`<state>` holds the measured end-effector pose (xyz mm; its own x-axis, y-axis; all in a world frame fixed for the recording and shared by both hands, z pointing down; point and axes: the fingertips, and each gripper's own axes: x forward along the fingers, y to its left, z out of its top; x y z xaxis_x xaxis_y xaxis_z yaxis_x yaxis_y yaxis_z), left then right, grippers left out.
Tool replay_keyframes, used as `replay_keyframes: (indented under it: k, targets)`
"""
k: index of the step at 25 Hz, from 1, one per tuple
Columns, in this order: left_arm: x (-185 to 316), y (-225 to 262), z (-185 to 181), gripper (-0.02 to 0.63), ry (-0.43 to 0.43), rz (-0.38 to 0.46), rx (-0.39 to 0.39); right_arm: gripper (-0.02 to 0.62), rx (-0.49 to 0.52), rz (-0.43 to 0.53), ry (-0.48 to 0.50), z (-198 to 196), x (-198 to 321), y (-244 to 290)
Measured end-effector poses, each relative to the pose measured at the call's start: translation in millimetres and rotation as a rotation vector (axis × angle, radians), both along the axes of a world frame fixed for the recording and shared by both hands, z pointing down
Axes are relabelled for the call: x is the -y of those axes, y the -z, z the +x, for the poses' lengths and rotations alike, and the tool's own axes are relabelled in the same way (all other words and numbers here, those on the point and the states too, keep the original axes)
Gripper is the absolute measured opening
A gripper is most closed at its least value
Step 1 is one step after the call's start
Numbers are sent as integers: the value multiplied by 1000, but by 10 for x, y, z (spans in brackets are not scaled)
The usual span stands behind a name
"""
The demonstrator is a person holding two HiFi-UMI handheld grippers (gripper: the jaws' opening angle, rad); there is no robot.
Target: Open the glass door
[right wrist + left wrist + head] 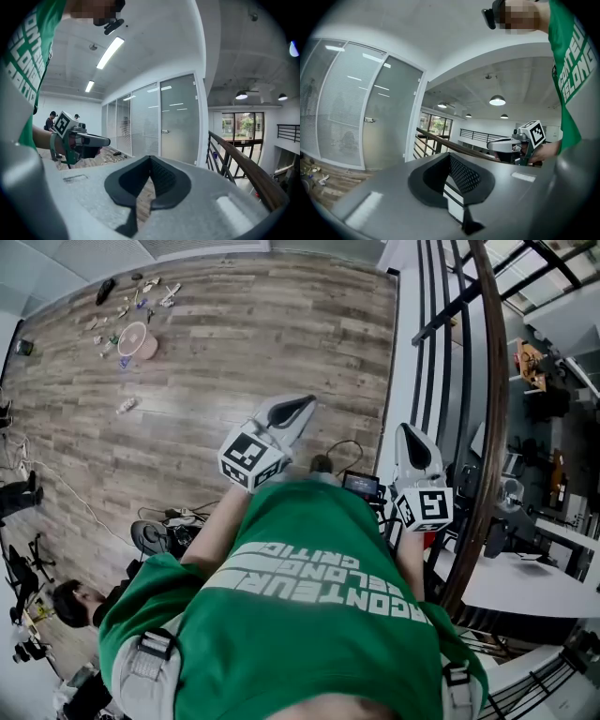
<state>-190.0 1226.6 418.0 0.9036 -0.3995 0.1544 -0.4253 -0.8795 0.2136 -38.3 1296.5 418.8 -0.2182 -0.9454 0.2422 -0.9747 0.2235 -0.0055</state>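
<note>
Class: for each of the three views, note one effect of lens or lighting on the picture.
Head view: the wide lens bows the handrail and floorboards into curves. Left gripper view: ceiling lights reflect as pale streaks on the glass door, and the corners are vignetted black. Right gripper view: the strip light burns out to plain white.

Green shirt (309, 615), white lettering (319, 585), grey shoulder straps (150, 657)
</note>
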Motion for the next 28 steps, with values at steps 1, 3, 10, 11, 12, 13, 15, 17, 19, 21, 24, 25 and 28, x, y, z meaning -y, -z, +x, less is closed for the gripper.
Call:
replay_keyframes:
  k: [1,3,10,11,12,13,15,17,19,21,24,25,28]
  targets:
    - [3,1,7,11,5,-1,2,-8,1,0,3,18,15,-2]
    - [2,-3,16,11,17,-3,6,-8,4,-2,13,47,40,-19]
    - [25,-31,52,11,75,-28,13,-8,26,-14,51,166,135,-93]
    - [32,-36,57,11,84,-33,16,-8,35,-16,53,199,148,-95]
    - [38,-45,63,11,93,-36,24,-8,47,-18,54,239,158,-95]
    - [41,-59,71,11,101,-37,35,-8,58,-22,54,284,162,-99]
    - [38,-93,98,11,119,-40,53,-8,71,-34,58,377,155,-127]
    - [38,-127,139,11,136,-46,61,-8,74,-50,68,467,150,-188]
    - [34,-153,178,11,152,-52,63,-8,72,-66,76,550,163,-254]
    - [24,-165,204,11,163,-55,66,-8,71,-73,77,618,191,-281]
    - [40,-184,211,10,173,-61,77,-8,76,-73,78,684,263,-287]
    - [63,-193,202,11,177,-63,81,-8,74,-74,82,693,298,-297]
    - [177,-192,160,11,192,-61,85,-8,65,-79,92,701,427,-329]
